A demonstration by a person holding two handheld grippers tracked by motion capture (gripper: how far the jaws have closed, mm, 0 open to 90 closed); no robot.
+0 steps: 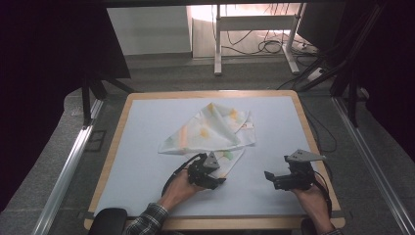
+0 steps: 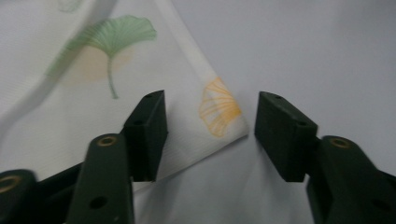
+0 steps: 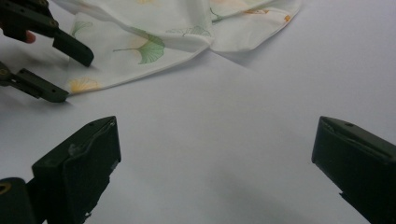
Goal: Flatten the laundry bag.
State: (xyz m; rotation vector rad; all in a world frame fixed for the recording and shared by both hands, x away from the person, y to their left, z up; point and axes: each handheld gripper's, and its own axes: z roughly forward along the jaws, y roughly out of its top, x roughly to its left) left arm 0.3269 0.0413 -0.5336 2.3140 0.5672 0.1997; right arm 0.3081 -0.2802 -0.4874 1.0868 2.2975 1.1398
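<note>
One crumpled white cloth printed with green and yellow ginkgo leaves (image 1: 210,129) lies mid-table on the pale grey mat (image 1: 147,161). Left gripper (image 2: 210,126) straddles its corner, unclenched; right gripper (image 3: 215,154) gapes, empty.

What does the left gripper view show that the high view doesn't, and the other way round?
Left gripper view: the cloth's corner lies between the left gripper's open jaws, pads not yet pressing it, with a yellow ginkgo print on it.
High view: the whole crumpled cloth, the table's wooden rim and the right gripper apart from the cloth.
Both: cloth, left gripper and pale mat.
</note>
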